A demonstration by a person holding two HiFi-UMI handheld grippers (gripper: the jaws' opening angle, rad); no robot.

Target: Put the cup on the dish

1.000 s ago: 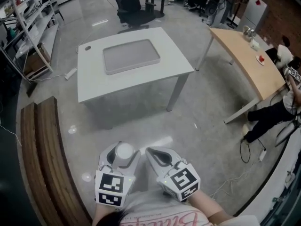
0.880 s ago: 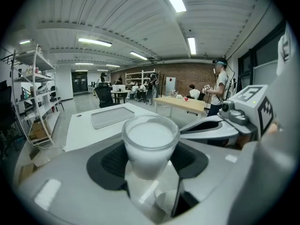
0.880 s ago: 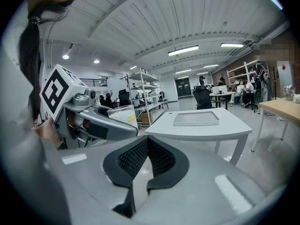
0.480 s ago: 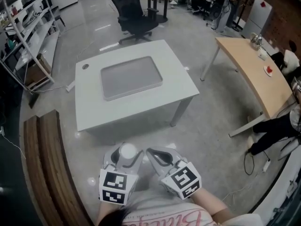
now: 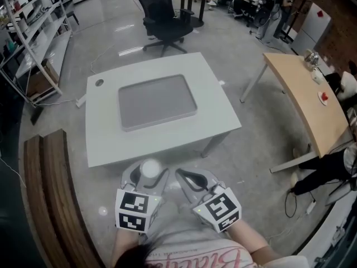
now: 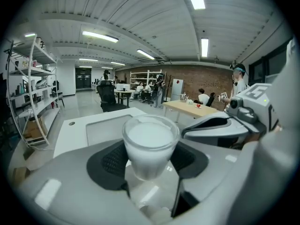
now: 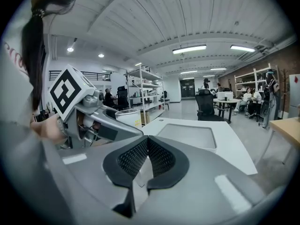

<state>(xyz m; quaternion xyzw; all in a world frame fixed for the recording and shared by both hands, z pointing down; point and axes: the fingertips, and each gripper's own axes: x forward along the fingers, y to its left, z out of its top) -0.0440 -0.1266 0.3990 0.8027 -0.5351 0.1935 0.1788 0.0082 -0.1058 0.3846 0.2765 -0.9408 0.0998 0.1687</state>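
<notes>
A white cup (image 5: pixel 149 169) stands upright between the jaws of my left gripper (image 5: pixel 146 173), which is shut on the cup's sides. The left gripper view shows the cup (image 6: pixel 150 142) clamped by the dark pads (image 6: pixel 112 161). My right gripper (image 5: pixel 190 179) hangs beside it, shut and empty, its pads (image 7: pixel 161 156) meeting at the tip. Both grippers hover over the floor, just short of the white table (image 5: pixel 162 141). On the table lies the grey rectangular dish (image 5: pixel 157 100), also visible as the dish (image 6: pixel 103 128) ahead of the cup.
A wooden bench (image 5: pixel 50 194) runs along my left. A black office chair (image 5: pixel 164 10) stands behind the table. At right is a wooden desk (image 5: pixel 301 94) with a seated person's legs (image 5: pixel 329 166) beneath. Metal shelves (image 5: pixel 28 32) line the far left.
The table and dish have drawn closer and lower in the head view. Both grippers keep their pose, the cup still in the left one.
</notes>
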